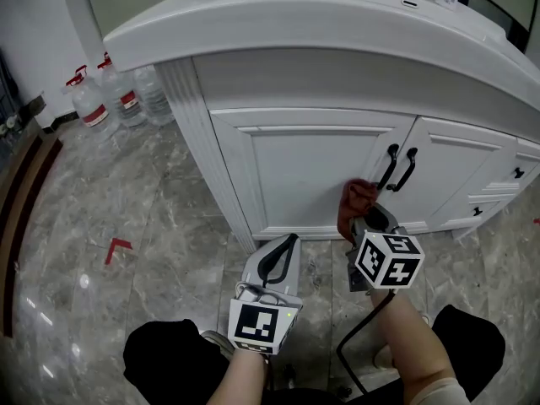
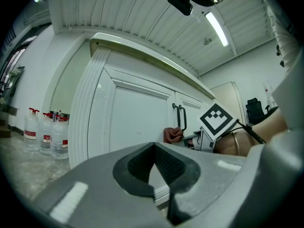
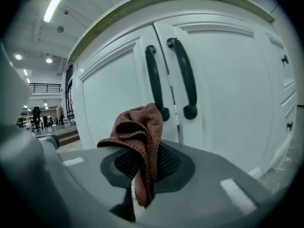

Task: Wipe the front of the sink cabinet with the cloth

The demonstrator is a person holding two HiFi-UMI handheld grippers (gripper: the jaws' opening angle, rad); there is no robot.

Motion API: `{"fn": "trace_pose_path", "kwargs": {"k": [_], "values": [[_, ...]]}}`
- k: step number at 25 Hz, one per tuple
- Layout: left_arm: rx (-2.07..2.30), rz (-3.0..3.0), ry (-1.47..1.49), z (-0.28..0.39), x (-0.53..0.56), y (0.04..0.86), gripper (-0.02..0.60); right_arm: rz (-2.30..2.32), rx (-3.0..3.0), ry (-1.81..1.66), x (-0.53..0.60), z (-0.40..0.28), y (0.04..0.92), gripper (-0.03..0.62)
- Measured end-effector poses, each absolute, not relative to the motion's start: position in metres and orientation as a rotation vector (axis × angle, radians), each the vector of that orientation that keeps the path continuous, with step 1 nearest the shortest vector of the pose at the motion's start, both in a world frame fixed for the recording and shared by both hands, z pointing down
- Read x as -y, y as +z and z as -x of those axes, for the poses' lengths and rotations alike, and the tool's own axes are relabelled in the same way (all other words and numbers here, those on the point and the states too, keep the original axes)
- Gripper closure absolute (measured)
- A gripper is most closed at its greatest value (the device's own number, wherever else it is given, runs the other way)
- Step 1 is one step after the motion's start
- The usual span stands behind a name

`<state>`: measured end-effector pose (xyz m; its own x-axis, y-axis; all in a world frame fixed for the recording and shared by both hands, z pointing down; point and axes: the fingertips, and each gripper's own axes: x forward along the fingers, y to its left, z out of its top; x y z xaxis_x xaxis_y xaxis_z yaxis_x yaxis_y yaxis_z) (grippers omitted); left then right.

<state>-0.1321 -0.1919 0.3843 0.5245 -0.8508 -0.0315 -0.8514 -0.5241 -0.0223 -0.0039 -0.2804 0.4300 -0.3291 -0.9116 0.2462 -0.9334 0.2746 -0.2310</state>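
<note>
The white sink cabinet (image 1: 312,167) has two panel doors with black handles (image 1: 396,169) at the middle. A reddish-brown cloth (image 1: 358,199) is bunched against the left door just below those handles. My right gripper (image 1: 364,223) is shut on the cloth (image 3: 138,141), with the handles (image 3: 171,75) close ahead of it. My left gripper (image 1: 285,251) hangs lower and to the left, a little off the door (image 2: 137,122), shut with nothing in it. From the left gripper view the cloth (image 2: 173,135) and the right gripper's marker cube (image 2: 216,119) show to the right.
Several clear bottles (image 1: 118,99) with red labels stand on the marble floor at the cabinet's left. Small drawers with black knobs (image 1: 516,174) are at the cabinet's right. A black cable (image 1: 359,336) trails from the right gripper. A red tape mark (image 1: 116,246) lies on the floor.
</note>
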Motion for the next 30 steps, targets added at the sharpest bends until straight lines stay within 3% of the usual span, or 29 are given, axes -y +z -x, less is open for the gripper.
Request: {"fn": "trace_pose_path", "kwargs": {"k": [5,10,24,30], "values": [[-1.533,2.747,0.006,0.126,0.192,0.397,0.58,-1.824,2.451,0.669,0.275,-0.025,0.44,0.51],[-1.58,2.757,-0.007,0.136,0.197,0.413,0.58,-1.848,2.394,0.536,0.27,-0.024,0.447,0.514],[-1.957,2.631,-0.032,0.25,0.202,0.434,0.58,-1.447,2.6,0.477,0.275,0.171,0.486,0.514],[-1.996,2.603,-0.009,0.263,0.195,0.43,0.58,-1.366,2.667,0.463,0.281,0.223,0.49,0.514]]}}
